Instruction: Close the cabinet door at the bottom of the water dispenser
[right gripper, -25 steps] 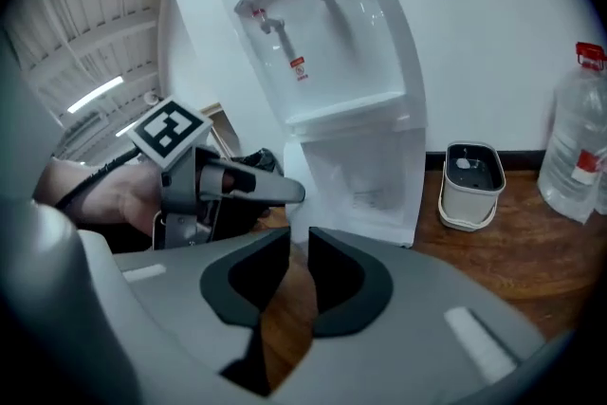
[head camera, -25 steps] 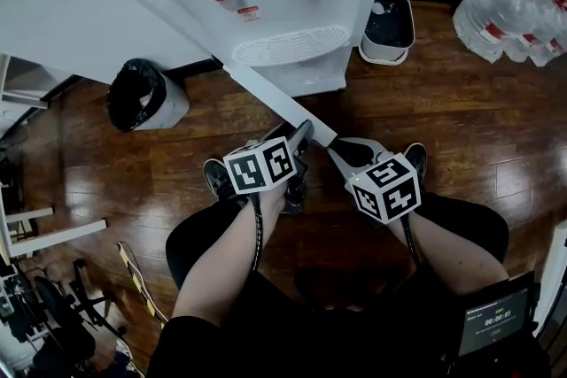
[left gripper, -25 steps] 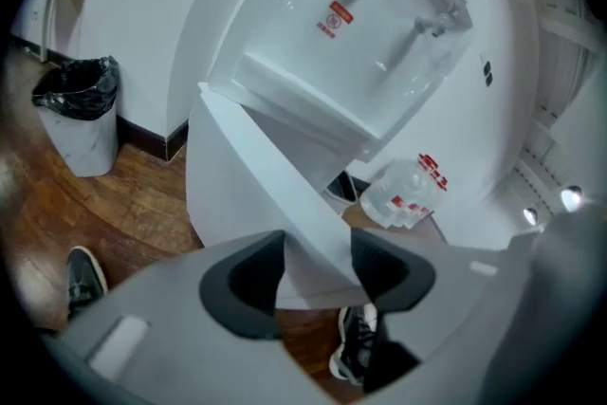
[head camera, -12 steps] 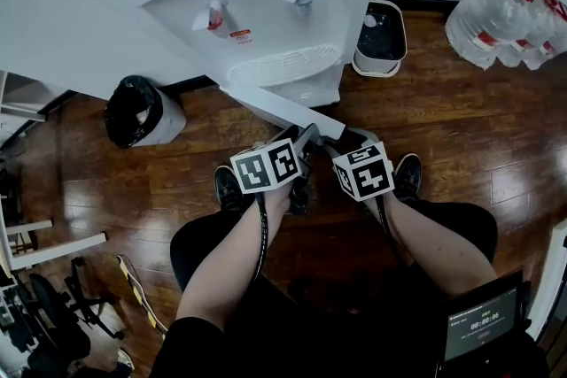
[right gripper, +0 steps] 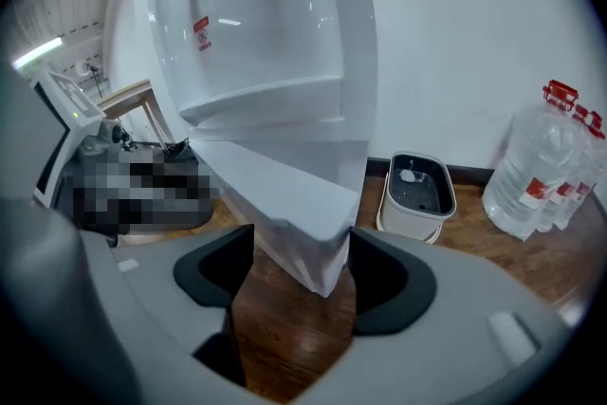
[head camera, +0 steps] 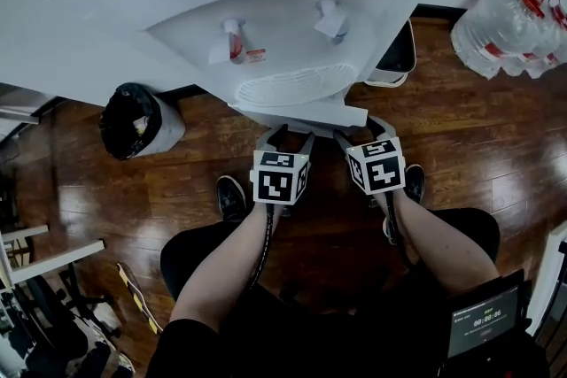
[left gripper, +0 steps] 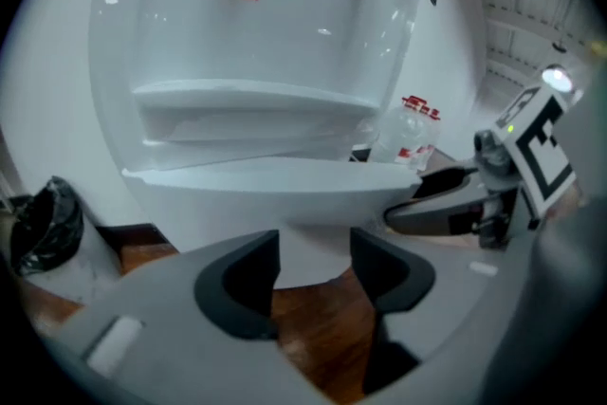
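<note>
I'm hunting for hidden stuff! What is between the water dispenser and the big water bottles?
A small white container with a dark inside, standing on the wooden floor; the right gripper view shows it clearest.

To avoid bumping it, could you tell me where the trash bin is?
In the head view, the black-lined trash bin stands on the wooden floor at the left, beside the water dispenser.

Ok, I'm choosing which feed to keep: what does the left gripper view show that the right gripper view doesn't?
Only the left gripper view: the black-bagged bin, and the right gripper seen from the side. Only the right gripper view: the whole white tub by the wall, and a corner of the cabinet door between the right gripper's opening jaws. Both: the water dispenser, that door and the wood floor.
</note>
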{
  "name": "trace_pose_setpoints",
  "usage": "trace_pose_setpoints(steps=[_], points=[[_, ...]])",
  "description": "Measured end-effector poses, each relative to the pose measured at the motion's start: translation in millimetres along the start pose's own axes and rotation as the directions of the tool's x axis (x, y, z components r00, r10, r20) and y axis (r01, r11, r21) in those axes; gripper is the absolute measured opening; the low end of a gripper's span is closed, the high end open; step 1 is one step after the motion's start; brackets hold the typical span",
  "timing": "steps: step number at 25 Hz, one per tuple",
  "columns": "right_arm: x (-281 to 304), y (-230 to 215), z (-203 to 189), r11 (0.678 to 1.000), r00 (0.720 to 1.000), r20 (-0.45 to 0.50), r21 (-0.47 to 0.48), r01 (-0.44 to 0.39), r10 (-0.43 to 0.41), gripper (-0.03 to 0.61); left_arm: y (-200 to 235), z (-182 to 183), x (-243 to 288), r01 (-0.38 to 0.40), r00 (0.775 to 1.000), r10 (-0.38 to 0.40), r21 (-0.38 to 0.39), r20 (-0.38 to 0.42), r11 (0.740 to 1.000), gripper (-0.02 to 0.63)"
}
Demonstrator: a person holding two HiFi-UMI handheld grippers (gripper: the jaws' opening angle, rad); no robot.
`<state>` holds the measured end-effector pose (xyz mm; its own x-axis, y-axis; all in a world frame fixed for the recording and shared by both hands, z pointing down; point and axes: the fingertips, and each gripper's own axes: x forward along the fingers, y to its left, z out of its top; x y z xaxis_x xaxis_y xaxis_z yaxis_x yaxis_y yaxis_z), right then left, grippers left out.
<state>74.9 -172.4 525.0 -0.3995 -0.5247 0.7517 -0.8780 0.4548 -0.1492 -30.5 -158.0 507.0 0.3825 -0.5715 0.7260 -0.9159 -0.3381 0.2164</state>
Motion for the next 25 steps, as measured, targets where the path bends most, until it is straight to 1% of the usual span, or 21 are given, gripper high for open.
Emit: trace_pose_setpoints(steps=[1,3,5,7,10,14,17,21,25], points=[[6.6,-6.2,4.5,1.000,1.000,0.000,-0.004,0.015,-0.015,0.308,13.1,3.7,5.4,-0.042,0.999,0.042,0.000,0.020,0.999,0.238],[17.6,-16.6,13.2,0.999,0.999,0.001,-0.006,0.041,-0.041,0.307,33.7,16.2,11.0,-0.107,0.991,0.109,-0.034,0.080,0.994,0.238],[19.0,-19.6,18.5,0.998,0.999,0.005,-0.014,0.054,-0.054,0.308,39.8,24.1,8.8,-0.135,0.983,0.141,-0.062,0.119,0.989,0.238],[15.9,-18.7,21.4,0.998,0.998,0.015,-0.028,0.058,-0.058,0.308,38.5,25.4,4.6,-0.150,0.978,0.157,-0.065,0.135,0.987,0.230],[13.1,-17.7,25.2,0.997,0.998,0.024,-0.056,0.057,-0.056,0.307,36.8,25.2,0.8,-0.156,0.976,0.163,-0.058,0.142,0.986,0.229],[11.6,-16.8,29.8,0.994,0.998,0.033,-0.094,0.056,-0.053,0.305,36.0,28.4,-6.4,-0.143,0.975,0.161,-0.122,0.152,0.982,0.224],[10.9,-17.1,34.2,0.991,0.997,0.053,-0.118,0.064,-0.058,0.304,32.1,28.5,-7.2,-0.146,0.972,0.168,-0.137,0.163,0.980,0.210],[11.7,-16.4,38.2,0.988,0.996,0.060,-0.136,0.067,-0.059,0.304,35.4,21.4,3.5,-0.149,0.976,0.175,-0.188,0.132,0.971,0.210],[10.4,-12.9,43.6,0.988,0.996,0.067,-0.143,0.061,-0.052,0.302,38.5,24.0,6.4,-0.142,0.975,0.173,-0.211,0.139,0.967,0.212]])
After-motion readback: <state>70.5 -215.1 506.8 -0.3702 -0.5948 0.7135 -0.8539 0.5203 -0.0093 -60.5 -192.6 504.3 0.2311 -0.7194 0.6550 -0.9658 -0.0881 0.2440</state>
